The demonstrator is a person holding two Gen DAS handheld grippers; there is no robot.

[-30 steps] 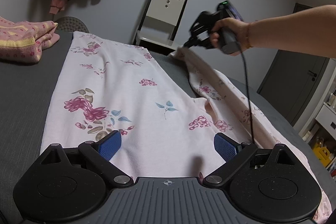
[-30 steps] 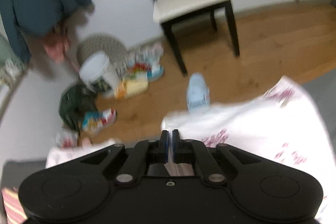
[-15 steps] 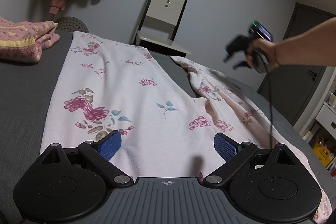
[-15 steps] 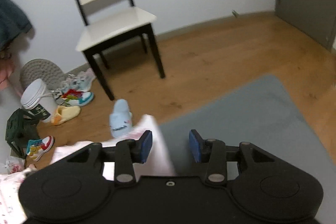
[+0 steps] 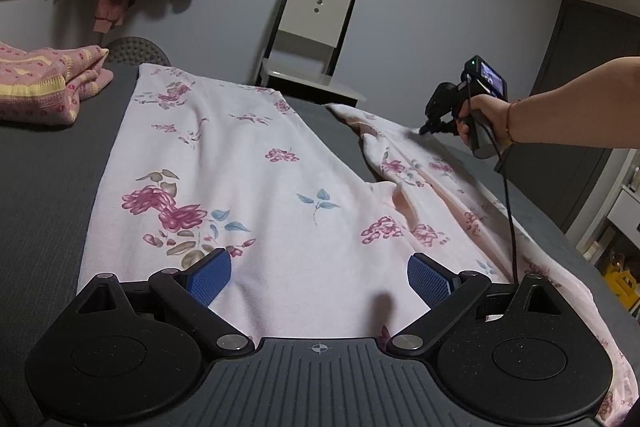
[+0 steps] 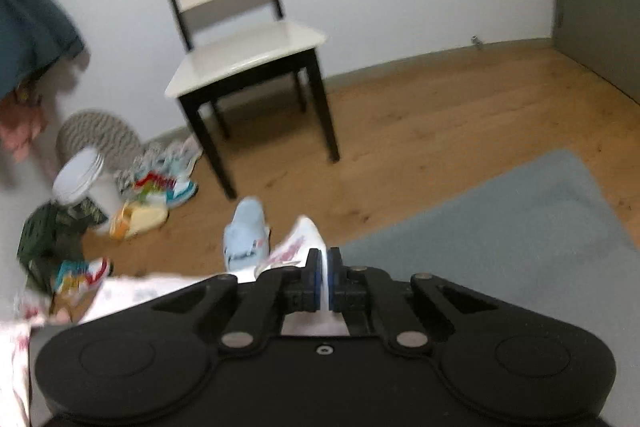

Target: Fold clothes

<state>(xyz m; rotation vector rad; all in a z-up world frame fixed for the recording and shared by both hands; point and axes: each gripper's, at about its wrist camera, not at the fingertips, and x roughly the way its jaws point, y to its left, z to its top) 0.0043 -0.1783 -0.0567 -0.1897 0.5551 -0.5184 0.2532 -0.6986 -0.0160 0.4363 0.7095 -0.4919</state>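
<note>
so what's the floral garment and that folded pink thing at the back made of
The floral garment looks like thin matte cotton jersey: fine ribbed texture, soft creases, printed flowers. The folded pink thing looks like a thicker knit, with a woven-in yellow and red pattern. Neither is certain.

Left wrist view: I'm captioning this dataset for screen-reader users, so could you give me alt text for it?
A pink floral garment lies spread on a dark grey surface, with the open left gripper low over its near edge. At right, a hand holds the right gripper at the garment's far edge; a folded pink knit lies far left.
</note>
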